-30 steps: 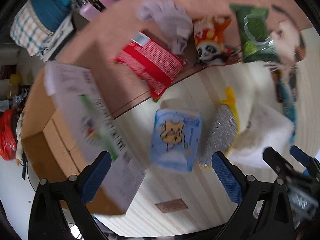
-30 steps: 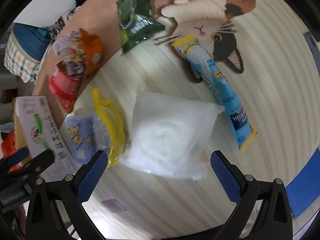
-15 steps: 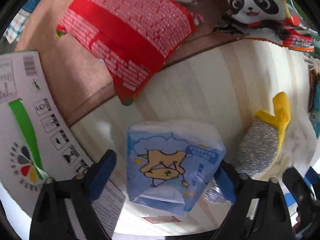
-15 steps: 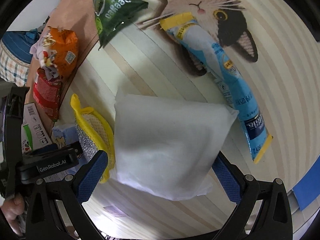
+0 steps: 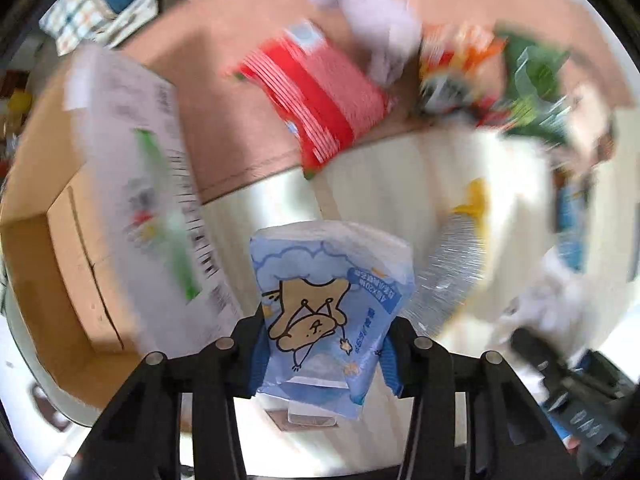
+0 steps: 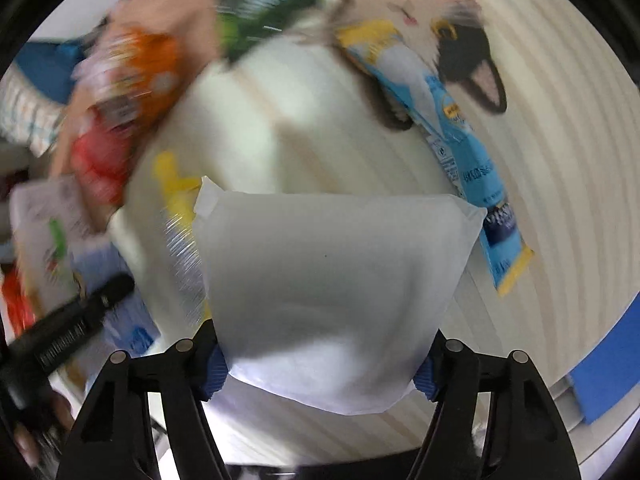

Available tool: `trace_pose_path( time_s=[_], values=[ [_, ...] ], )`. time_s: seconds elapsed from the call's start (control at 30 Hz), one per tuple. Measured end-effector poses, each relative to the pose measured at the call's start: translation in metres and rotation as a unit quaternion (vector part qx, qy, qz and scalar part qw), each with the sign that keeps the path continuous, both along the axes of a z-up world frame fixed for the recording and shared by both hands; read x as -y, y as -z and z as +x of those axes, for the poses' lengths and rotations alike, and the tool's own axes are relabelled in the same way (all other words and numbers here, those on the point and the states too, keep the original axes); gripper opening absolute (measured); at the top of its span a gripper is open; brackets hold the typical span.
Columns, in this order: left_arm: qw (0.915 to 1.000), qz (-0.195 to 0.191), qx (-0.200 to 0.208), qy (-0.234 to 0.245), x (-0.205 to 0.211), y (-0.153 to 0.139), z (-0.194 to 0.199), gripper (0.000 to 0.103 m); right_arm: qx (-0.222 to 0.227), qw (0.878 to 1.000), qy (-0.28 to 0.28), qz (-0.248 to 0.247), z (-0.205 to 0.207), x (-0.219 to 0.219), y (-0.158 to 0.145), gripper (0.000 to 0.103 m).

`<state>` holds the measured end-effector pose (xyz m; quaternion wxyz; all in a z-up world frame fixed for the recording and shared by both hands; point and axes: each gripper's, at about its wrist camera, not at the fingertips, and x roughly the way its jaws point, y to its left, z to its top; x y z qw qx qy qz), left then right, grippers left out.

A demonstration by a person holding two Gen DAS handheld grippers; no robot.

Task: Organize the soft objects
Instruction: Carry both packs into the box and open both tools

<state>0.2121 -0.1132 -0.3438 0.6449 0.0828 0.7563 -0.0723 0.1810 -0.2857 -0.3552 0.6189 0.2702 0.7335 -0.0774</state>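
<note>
My left gripper [image 5: 326,360] is shut on a blue tissue pack [image 5: 330,312] with a cartoon bear and holds it lifted above the striped mat. My right gripper [image 6: 320,364] is shut on a white soft packet [image 6: 332,280] and holds it raised too. A silver and yellow scrubbing pad [image 5: 456,268] lies on the mat just right of the tissue pack; it also shows in the right wrist view [image 6: 180,220]. The left gripper's body shows at the lower left of the right wrist view.
An open cardboard box [image 5: 52,264] with a white printed flap [image 5: 148,200] stands at the left. A red snack bag [image 5: 320,100], a lilac cloth [image 5: 380,20], an orange panda bag [image 6: 132,68], a green bag [image 6: 256,4] and a long blue tube pack [image 6: 452,132] lie on the mat.
Both grippers have closed on their packs and lifted them off the mat. Both views are now blurred by motion.
</note>
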Motion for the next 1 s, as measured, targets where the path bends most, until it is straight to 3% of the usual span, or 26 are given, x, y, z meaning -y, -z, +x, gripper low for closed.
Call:
trace_pose_path(
  time_s=[0.1,0.23,0.33,0.4,0.57,0.7,0.87,1.0],
  values=[
    [0.9978,-0.037,0.042,-0.035,-0.029,-0.051,-0.009,0.042,0.045,0.997,-0.064,0.006,0.001,-0.033,-0.050,0.074],
    [0.9904,-0.055,0.088,-0.092,-0.076,-0.131,0.033,0.042,0.097,0.986,-0.138,0.020,0.010,-0.083,-0.111,0.074],
    [0.9853,-0.057,0.097,-0.129,-0.137,-0.153,0.036,0.042,0.128,0.973,-0.189,0.036,0.028,-0.131,-0.146,0.074],
    [0.9823,-0.055,0.096,-0.150,-0.159,-0.158,0.062,0.042,0.146,0.962,-0.225,0.044,0.047,-0.173,-0.156,0.074],
    [0.9773,-0.062,0.064,-0.192,-0.229,-0.139,0.104,0.042,0.144,0.948,-0.283,0.028,0.092,-0.261,-0.148,0.074],
    [0.9742,-0.080,0.020,-0.210,-0.259,-0.087,0.142,0.042,0.127,0.939,-0.319,-0.004,0.132,-0.321,-0.118,0.074],
    [0.9736,-0.097,-0.037,-0.203,-0.280,-0.031,0.174,0.042,0.089,0.939,-0.331,-0.021,0.173,-0.359,-0.067,0.074],
    [0.9734,-0.100,-0.059,-0.198,-0.286,-0.005,0.187,0.042,0.066,0.939,-0.335,-0.034,0.194,-0.365,-0.028,0.074]
  ],
)
